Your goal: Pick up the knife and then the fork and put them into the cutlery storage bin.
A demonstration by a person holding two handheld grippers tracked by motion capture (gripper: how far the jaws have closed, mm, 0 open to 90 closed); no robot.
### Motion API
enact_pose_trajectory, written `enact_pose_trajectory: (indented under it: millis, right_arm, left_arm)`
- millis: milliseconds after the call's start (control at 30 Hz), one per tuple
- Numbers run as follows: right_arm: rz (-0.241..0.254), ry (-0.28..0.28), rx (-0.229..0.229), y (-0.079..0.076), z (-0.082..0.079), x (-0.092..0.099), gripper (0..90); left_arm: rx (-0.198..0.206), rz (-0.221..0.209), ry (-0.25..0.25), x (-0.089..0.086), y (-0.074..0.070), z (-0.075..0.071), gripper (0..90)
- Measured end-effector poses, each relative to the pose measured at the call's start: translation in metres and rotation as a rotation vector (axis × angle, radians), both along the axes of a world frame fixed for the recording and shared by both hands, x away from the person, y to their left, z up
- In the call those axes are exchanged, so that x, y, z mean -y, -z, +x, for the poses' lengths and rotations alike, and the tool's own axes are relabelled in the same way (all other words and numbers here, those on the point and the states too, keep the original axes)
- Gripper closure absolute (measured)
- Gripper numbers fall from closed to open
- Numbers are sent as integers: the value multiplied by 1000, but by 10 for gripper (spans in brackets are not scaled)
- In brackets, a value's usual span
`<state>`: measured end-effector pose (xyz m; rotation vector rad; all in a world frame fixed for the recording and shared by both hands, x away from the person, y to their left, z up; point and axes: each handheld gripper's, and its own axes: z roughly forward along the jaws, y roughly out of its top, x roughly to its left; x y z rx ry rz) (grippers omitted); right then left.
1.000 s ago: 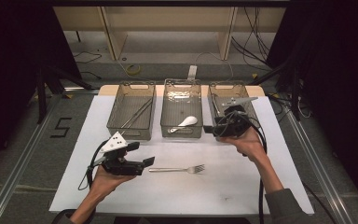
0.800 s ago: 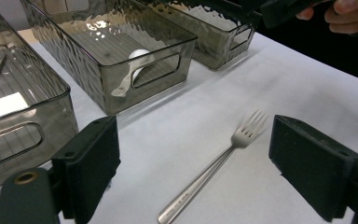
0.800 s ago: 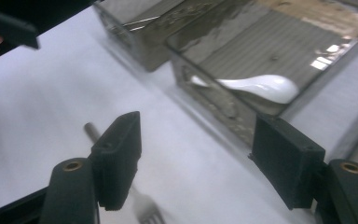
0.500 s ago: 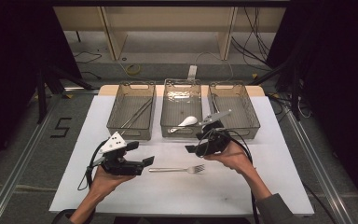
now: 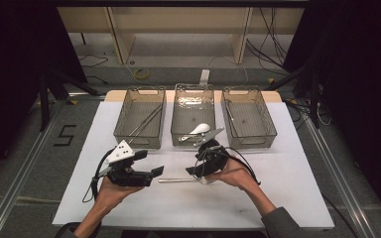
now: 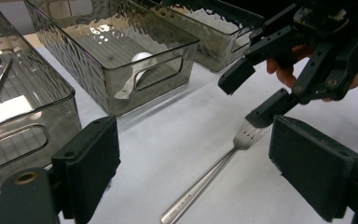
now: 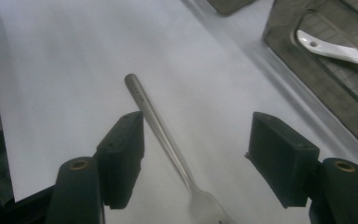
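1. Fork: lying flat on the white table, lower centre of the high view, handle toward frame left, tines under the right gripper.
2. Handling, as a judgement: stiff polished metal, light, thin and low-lying, likely slippery; best taken across the narrow handle near the neck, fingers brought down close to the table.
3. Right gripper: fingers spread wide and just been closing slightly, straddling the fork handle in the right gripper view; pads not yet pressing on it.
4. Left gripper: lower left of the high view, fingers released, nothing between them; pointing toward the fork in the left gripper view.
5. Left bin, upper left of centre: long thin utensils, apparently chopsticks.
6. Middle bin: white spoon near the front wall.
7. Right bin: one slim item against its left wall, too small to identify.
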<state>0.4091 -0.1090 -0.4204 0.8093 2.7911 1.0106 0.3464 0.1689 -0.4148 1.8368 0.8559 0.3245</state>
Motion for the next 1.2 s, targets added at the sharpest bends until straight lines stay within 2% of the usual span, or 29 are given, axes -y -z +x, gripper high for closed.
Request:
enact_pose_trajectory:
  millis: [133, 200, 300, 367, 500, 600, 1200]
  right_arm:
    - [-19, -20, -6, 6, -1, -7, 397]
    - [-33, -23, -31, 10, -2, -11, 413]
    - [-47, -28, -38, 13, -1, -13, 423]
    - [-76, -33, -56, 18, -1, -17, 440]
    - [-112, -49, -51, 24, 0, -21, 469]
    - [-123, -48, -69, 28, 0, -24, 483]
    - [-171, -82, -85, 38, -1, -32, 516]
  left_arm:
    - [2, -6, -3, 0, 0, 0, 153]
    - [4, -5, -2, -1, -1, 0, 153]
    - [5, -3, -3, -1, 0, 0, 153]
    - [7, -4, -6, -1, -1, 0, 153]
    - [7, -4, -6, -1, -1, 0, 153]
    - [5, -13, -9, -1, -1, 0, 153]
    - [9, -14, -9, -2, -1, -1, 153]
